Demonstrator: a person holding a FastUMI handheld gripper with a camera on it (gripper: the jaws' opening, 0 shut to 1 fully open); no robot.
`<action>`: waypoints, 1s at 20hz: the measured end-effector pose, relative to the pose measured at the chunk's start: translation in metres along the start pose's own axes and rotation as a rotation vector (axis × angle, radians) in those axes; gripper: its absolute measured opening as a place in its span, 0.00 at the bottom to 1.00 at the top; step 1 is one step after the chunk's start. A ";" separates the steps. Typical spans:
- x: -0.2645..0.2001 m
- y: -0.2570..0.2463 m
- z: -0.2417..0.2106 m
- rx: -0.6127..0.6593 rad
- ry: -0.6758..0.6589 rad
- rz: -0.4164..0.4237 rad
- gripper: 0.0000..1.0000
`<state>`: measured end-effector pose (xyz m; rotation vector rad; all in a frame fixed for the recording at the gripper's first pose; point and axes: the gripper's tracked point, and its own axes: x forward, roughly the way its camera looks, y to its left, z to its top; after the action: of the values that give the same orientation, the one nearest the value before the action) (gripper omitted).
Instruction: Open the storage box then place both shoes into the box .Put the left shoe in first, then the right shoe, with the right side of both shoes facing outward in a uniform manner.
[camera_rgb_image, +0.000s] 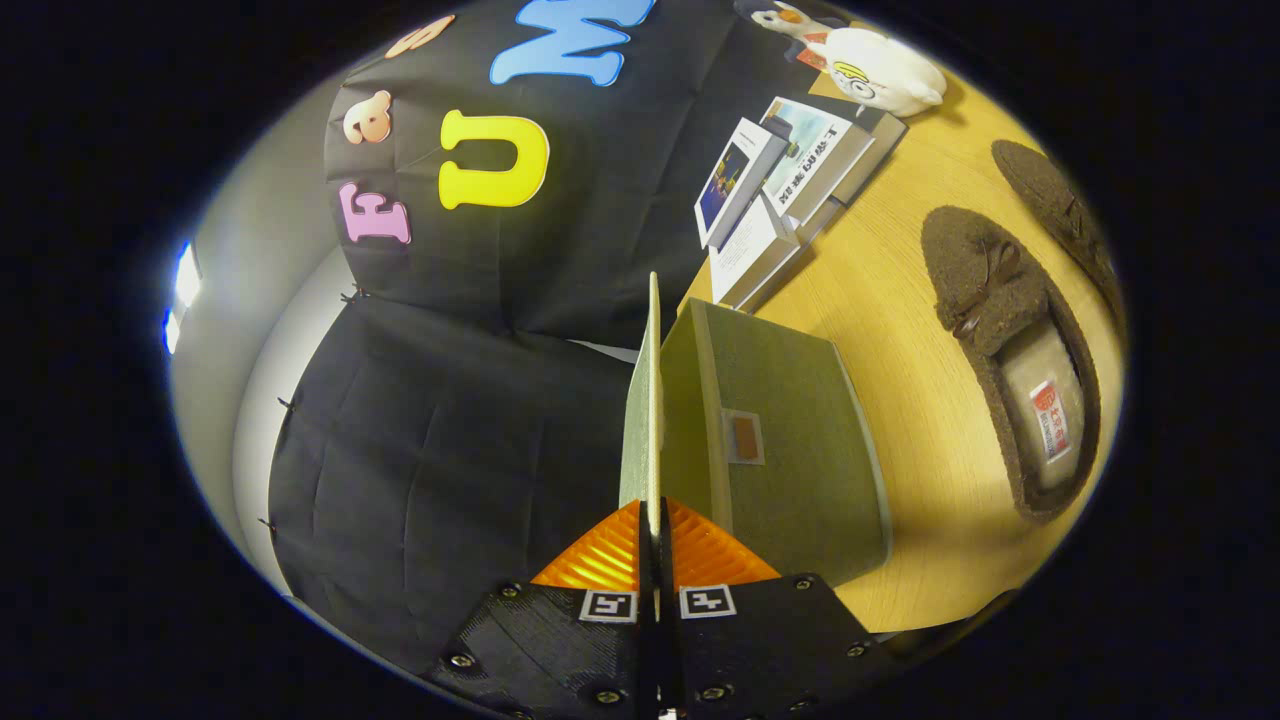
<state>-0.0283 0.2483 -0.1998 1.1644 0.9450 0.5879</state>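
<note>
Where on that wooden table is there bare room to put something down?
The gripper is shut on the green storage box's lid, lifted on edge. Bare tabletop runs between the storage box and the nearer brown slipper. It is crowded by the books and plush toy; the second slipper takes the far edge.

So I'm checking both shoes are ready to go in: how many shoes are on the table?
2. One brown shoe lies on the table right of the green storage box; the second lies beyond it. The fingers are shut on the box's lid.
</note>
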 end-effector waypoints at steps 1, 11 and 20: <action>-0.001 0.007 0.000 -0.004 0.000 0.003 0.01; 0.012 0.083 0.003 -0.113 0.015 0.046 0.01; 0.048 0.146 -0.023 -0.259 0.042 0.050 0.05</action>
<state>-0.0127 0.3450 -0.0793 0.9487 0.8492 0.7544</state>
